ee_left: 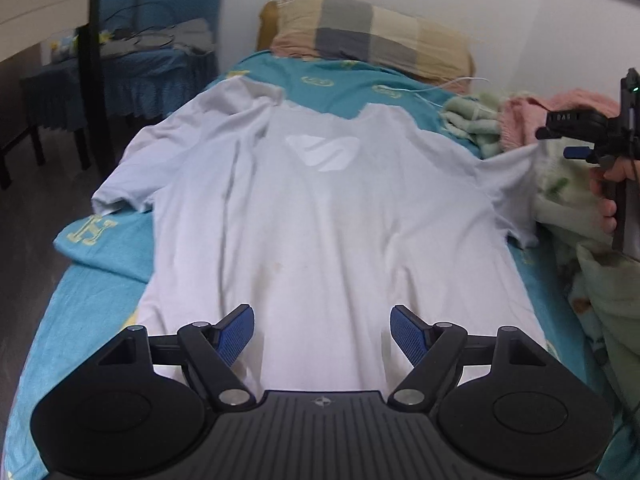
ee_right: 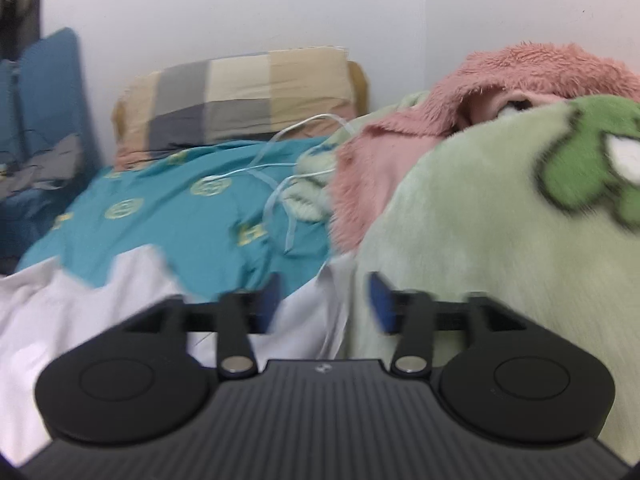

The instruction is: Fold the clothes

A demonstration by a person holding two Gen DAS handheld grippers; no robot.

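Observation:
A white T-shirt (ee_left: 320, 216) with a pale chest logo lies spread flat on the teal bedsheet (ee_left: 80, 320), collar toward the pillow. My left gripper (ee_left: 322, 320) hovers over the shirt's hem, open, with nothing between its blue pads (ee_left: 240, 332). In the left wrist view my right gripper (ee_left: 560, 136) hangs at the far right, just past the shirt's right sleeve (ee_left: 508, 176), held by a hand (ee_left: 608, 200). The blurred right wrist view shows the right gripper (ee_right: 324, 296) open above that sleeve's (ee_right: 304, 312) edge, pads apart and not pressing on cloth.
A checked pillow (ee_left: 372, 32) lies at the head of the bed. Pink (ee_right: 500, 92) and green (ee_right: 480, 260) fleece blankets are heaped along the right side, with a thin white cable (ee_right: 280, 168) beside them. A dark table with a blue cloth (ee_left: 120, 76) stands left of the bed.

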